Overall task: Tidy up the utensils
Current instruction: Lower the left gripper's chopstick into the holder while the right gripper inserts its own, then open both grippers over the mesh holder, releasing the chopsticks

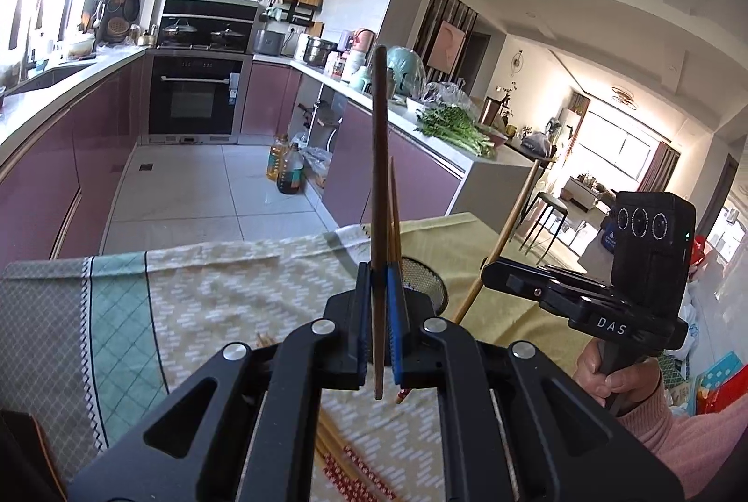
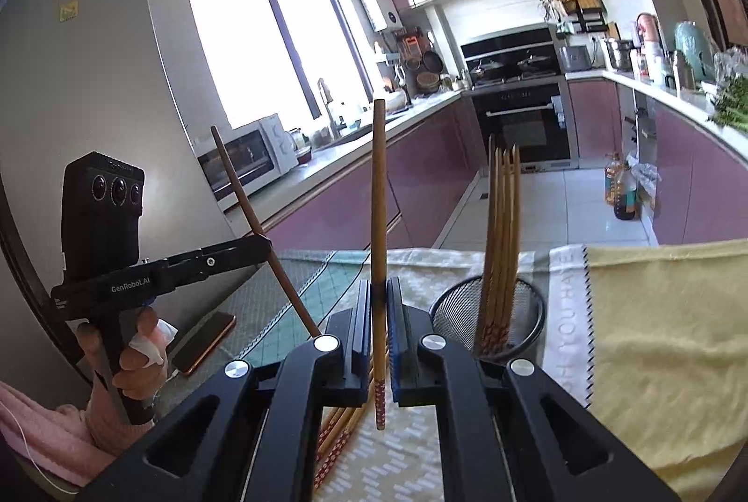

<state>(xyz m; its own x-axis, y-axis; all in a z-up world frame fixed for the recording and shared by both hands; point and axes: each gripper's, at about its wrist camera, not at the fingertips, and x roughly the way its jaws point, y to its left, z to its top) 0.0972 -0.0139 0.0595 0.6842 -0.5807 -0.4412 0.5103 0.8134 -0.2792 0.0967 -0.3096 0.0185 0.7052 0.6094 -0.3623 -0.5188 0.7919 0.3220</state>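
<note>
Left wrist view: my left gripper (image 1: 379,305) clamped tight on dark chopstick (image 1: 379,175), held upright above cloth-covered table (image 1: 233,291). My right gripper (image 2: 379,310) pinches lighter chopstick (image 2: 378,198) upright; mesh holder (image 2: 486,315) just right holds several; more lie loose below (image 2: 336,432).

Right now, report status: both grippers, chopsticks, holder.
Left gripper shut on dark chopstick. Right gripper shut on light chopstick. Mesh holder already has several upright; more loose on cloth. Nothing blocking holder.
</note>
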